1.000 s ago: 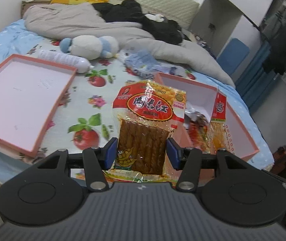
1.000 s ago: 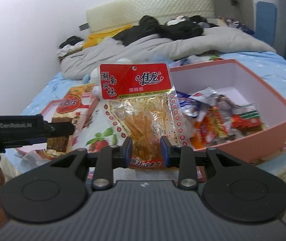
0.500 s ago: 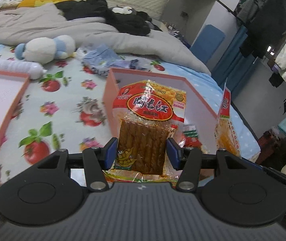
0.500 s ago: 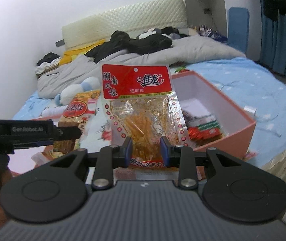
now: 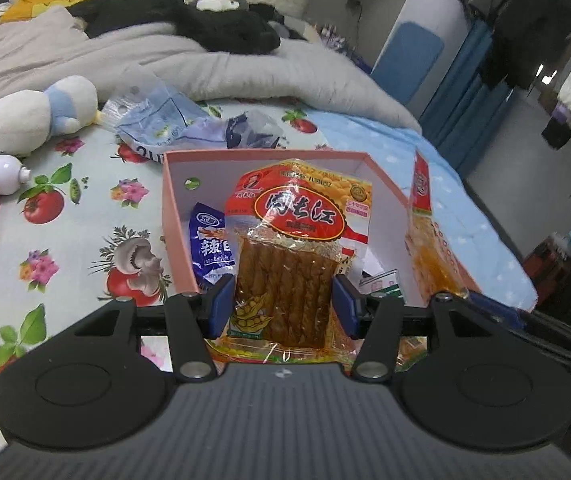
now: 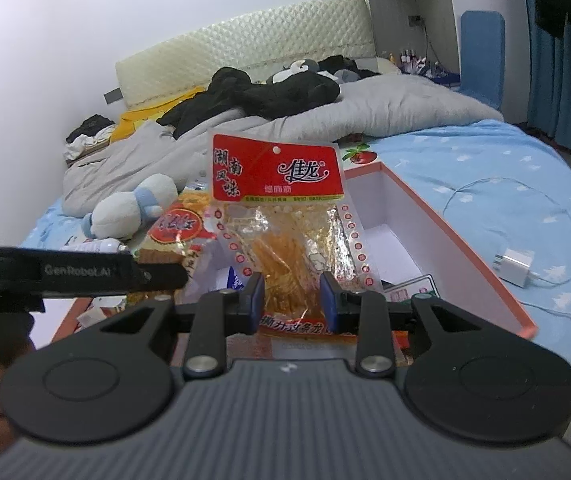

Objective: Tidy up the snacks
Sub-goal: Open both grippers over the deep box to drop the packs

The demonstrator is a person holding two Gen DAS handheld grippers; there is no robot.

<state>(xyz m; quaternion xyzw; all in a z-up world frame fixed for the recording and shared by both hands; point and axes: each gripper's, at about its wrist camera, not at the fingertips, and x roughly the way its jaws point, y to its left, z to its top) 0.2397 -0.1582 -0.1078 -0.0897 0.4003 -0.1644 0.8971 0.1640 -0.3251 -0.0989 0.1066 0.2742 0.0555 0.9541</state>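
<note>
Both claws, left [image 5: 283, 306] & right [image 6: 290, 300], grip snack packs over pink box [image 5: 173, 216].

We see our right gripper [image 6: 290, 300] clamping a red-topped packet of yellow strips [image 6: 285, 220] upright over the pink box [image 6: 465, 248] on the bed [image 6: 505, 160]. Our left gripper [image 6: 85, 272] holds a brown snack packet [image 6: 177, 232] beside it. A white charger [image 6: 515, 266] lies nearby.
</note>
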